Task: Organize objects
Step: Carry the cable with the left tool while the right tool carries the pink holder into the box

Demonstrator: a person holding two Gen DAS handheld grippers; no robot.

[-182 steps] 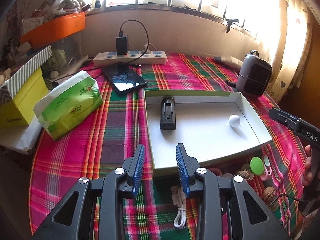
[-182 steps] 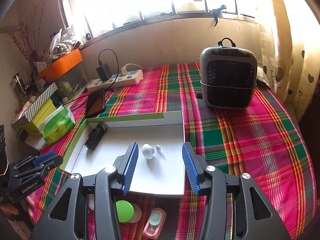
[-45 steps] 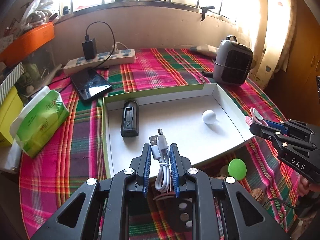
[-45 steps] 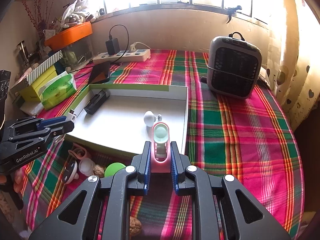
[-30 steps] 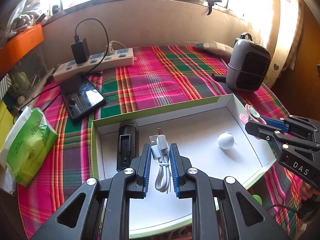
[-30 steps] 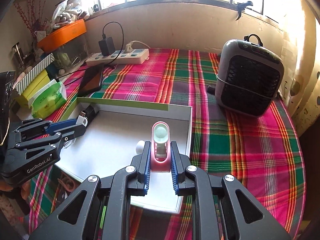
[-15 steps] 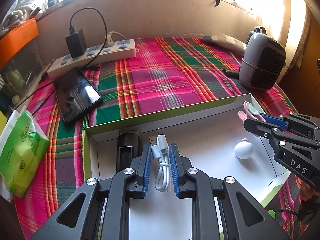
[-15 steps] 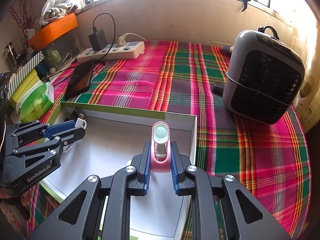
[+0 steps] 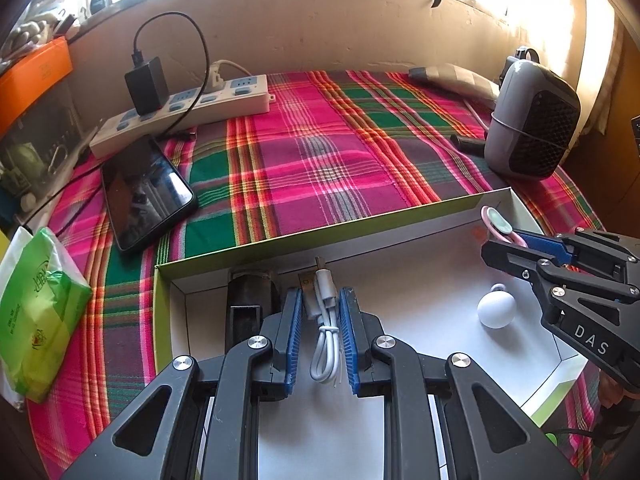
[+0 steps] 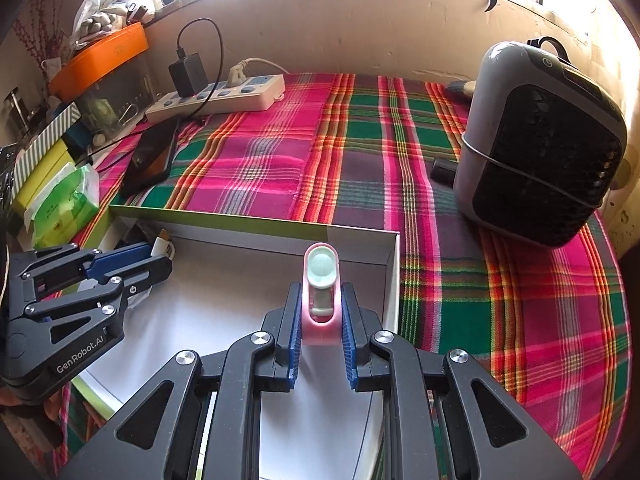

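Note:
My left gripper [image 9: 320,300] is shut on a coiled white USB cable [image 9: 325,320] and holds it over the back left of the white tray [image 9: 420,280]. A black clip-like object [image 9: 250,304] lies in the tray just left of it, and a white ball knob [image 9: 496,309] lies toward the right. My right gripper [image 10: 320,296] is shut on a pink clip with a pale green pad [image 10: 321,288] over the tray's back right corner [image 10: 390,248]. Each gripper shows in the other's view, the right one [image 9: 516,240] and the left one [image 10: 156,256].
A grey heater [image 10: 540,144] stands right of the tray. A phone [image 9: 140,192], a power strip with charger [image 9: 188,108] and a green tissue pack [image 9: 36,316] lie left and behind. A green disc [image 9: 552,438] peeks out by the tray's front edge.
Both grippers have moved forward over the tray toward its back wall, each still holding its object. The tray's far edge is now close in front of both.

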